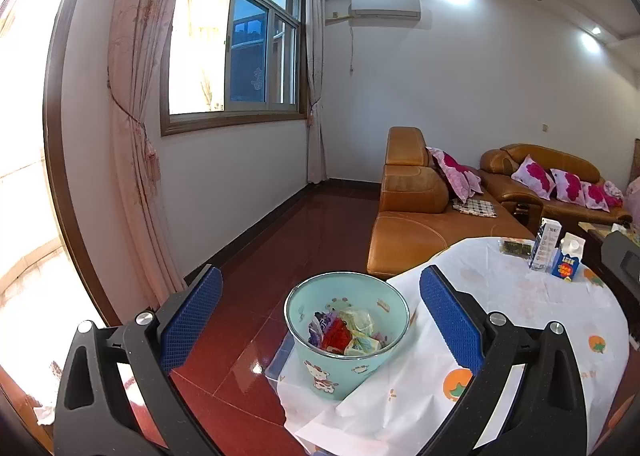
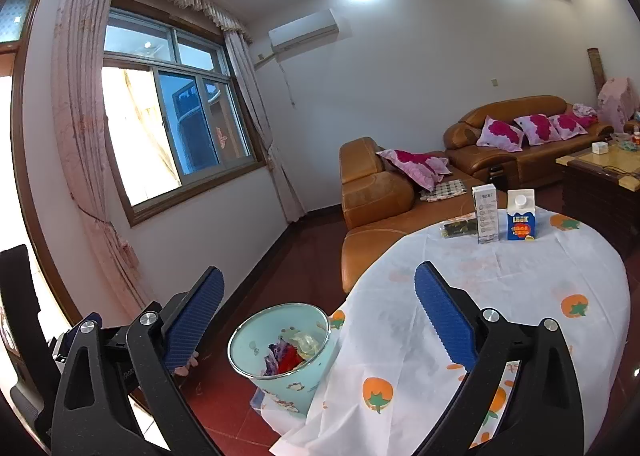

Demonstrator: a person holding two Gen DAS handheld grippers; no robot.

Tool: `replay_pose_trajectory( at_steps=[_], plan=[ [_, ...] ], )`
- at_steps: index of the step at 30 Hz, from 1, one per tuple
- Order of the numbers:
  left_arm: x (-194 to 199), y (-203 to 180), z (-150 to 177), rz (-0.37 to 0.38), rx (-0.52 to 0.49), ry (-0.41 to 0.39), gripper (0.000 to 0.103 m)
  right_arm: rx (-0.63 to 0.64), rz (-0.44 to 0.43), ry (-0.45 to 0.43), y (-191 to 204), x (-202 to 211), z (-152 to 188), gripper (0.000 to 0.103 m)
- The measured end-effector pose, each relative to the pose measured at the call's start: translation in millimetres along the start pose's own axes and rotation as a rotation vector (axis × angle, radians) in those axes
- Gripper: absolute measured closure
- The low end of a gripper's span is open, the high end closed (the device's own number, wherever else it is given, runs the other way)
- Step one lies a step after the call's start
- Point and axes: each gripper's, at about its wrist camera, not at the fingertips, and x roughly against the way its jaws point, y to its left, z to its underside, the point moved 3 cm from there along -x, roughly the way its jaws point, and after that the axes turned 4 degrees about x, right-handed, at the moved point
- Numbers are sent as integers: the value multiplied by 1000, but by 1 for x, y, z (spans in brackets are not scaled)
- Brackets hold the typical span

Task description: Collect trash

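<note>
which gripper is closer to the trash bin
Left. The left hand-held gripper is open right above the bin, which sits between its fingers. The right hand-held gripper is open too, farther back, bin lower in view.

Left gripper (image 1: 320,312) and right gripper (image 2: 318,306) both gape wide, empty.

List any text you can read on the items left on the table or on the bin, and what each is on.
Blue and white carton: large label lettering, too blurred to read.
Tall white box: small print, too small to read.
Dark packet: no legible text.
Trash bin: cartoon pictures only, no readable words.
</note>
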Motion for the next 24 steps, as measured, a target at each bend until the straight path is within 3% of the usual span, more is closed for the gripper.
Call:
replay_pose_trajectory(
  at_steps=[5, 16, 24],
  plan=[
    [-4, -3, 5, 43, -10, 25, 6, -6, 6, 13, -1, -3, 1, 8],
    [0, -9, 5, 11, -55, -7, 6, -13, 9, 14, -2, -3, 0, 8],
    [-4, -4, 5, 34, -13, 13, 6, -12, 25, 18, -6, -4, 0, 8]
  ],
)
